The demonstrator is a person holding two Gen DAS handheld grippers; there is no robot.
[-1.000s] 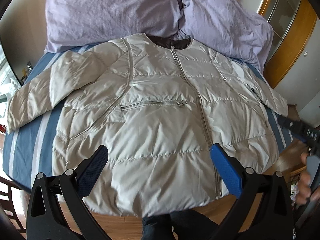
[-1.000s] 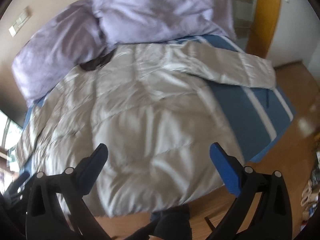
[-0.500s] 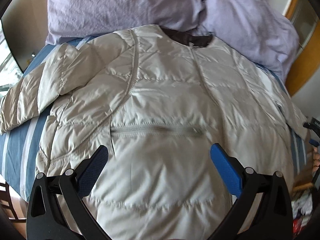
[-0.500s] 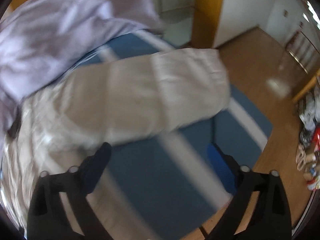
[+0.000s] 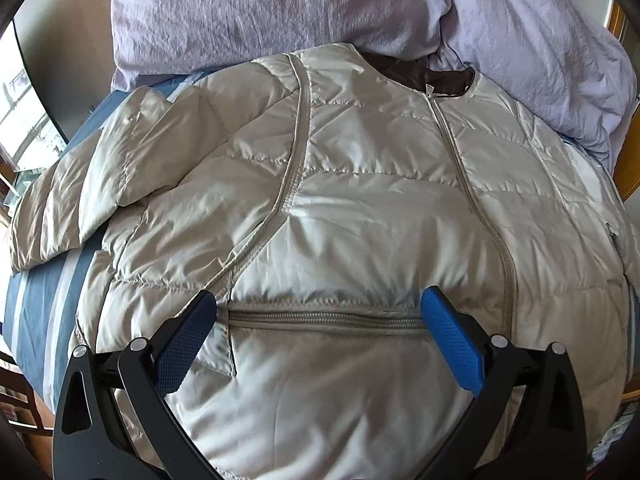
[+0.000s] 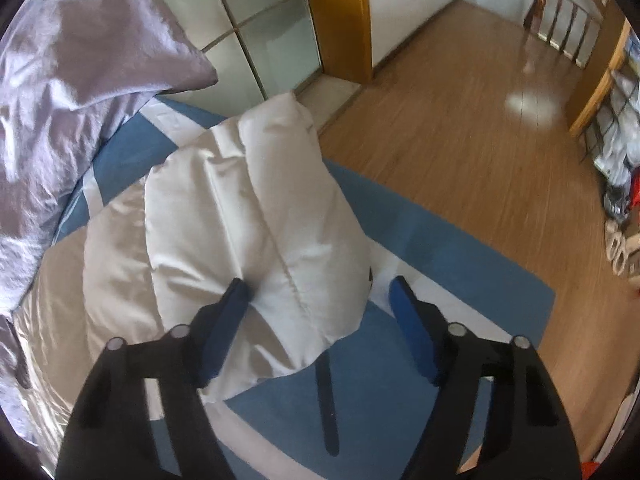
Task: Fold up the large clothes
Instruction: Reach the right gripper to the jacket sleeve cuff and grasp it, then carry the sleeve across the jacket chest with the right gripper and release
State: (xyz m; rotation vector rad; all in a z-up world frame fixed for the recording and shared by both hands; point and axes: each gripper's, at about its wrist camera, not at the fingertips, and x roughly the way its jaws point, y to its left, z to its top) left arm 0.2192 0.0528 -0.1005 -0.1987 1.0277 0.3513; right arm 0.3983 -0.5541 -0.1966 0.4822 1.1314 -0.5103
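Puffy, light, slippery jacket (image 5: 360, 220) — best pinched at sleeve cuff (image 6: 280, 280), right gripper (image 6: 320, 288) closing there unclenched, left gripper (image 5: 320, 312) released.

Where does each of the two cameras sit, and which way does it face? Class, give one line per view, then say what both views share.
Left wrist: sits on the left gripper, tilted down over the jacket chest and its pocket zipper; both blue pads show, spread wide, nothing between them.
Right wrist: sits on the right gripper, angled down at the jacket's sleeve cuff near the bed's edge, wooden floor beyond; its jaws, just closing, straddle the cuff.
Shared: the jacket, the blue striped sheet and the lilac bedding.
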